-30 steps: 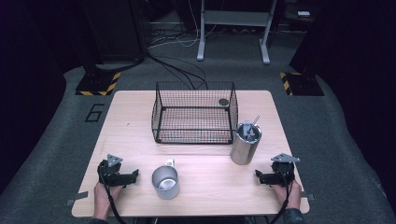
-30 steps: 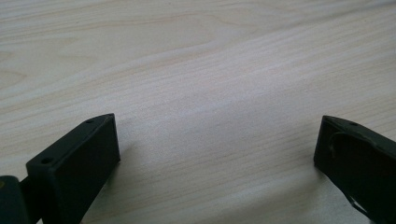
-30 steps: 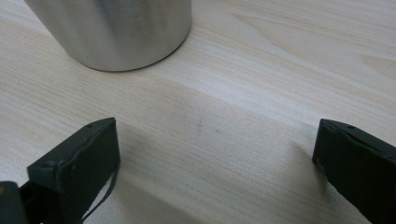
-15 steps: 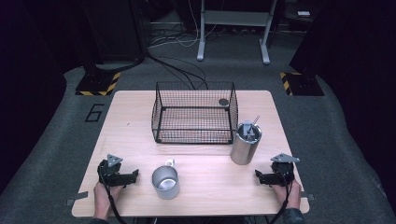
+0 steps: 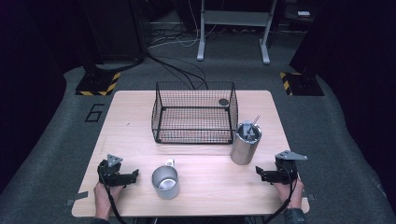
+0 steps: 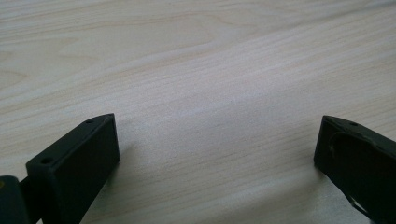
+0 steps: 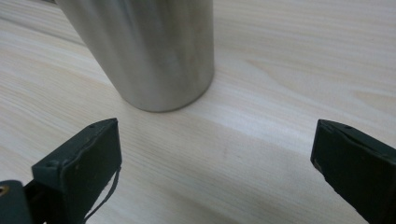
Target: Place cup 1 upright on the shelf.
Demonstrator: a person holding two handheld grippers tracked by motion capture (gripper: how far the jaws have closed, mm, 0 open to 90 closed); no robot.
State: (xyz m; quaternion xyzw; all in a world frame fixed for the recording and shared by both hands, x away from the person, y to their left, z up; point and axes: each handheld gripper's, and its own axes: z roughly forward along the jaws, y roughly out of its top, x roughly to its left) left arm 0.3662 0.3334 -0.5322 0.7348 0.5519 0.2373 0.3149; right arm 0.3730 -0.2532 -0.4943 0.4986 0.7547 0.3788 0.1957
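Note:
A black wire basket [image 5: 194,112] stands at the middle back of the wooden table [image 5: 126,126], with a small dark round thing [image 5: 223,101] in its far right corner. To its right is a tall steel cup [image 5: 246,142] [image 7: 144,51] holding utensils. A short steel mug [image 5: 165,181] sits near the front. My left gripper [image 5: 136,174] [image 6: 217,154] rests on the table left of the mug, open, with bare wood between its jaws. On the table right of the steel cup lies my right gripper [image 5: 258,172] [image 7: 212,163], also open and holding nothing.
Grey carpet surrounds the table. Cables [image 5: 177,65] and a metal stand's legs [image 5: 233,42] lie on the floor behind it. Two yellow-black striped bases [image 5: 97,84] sit at the back corners. A number 6 [image 5: 95,112] is marked on the floor at left.

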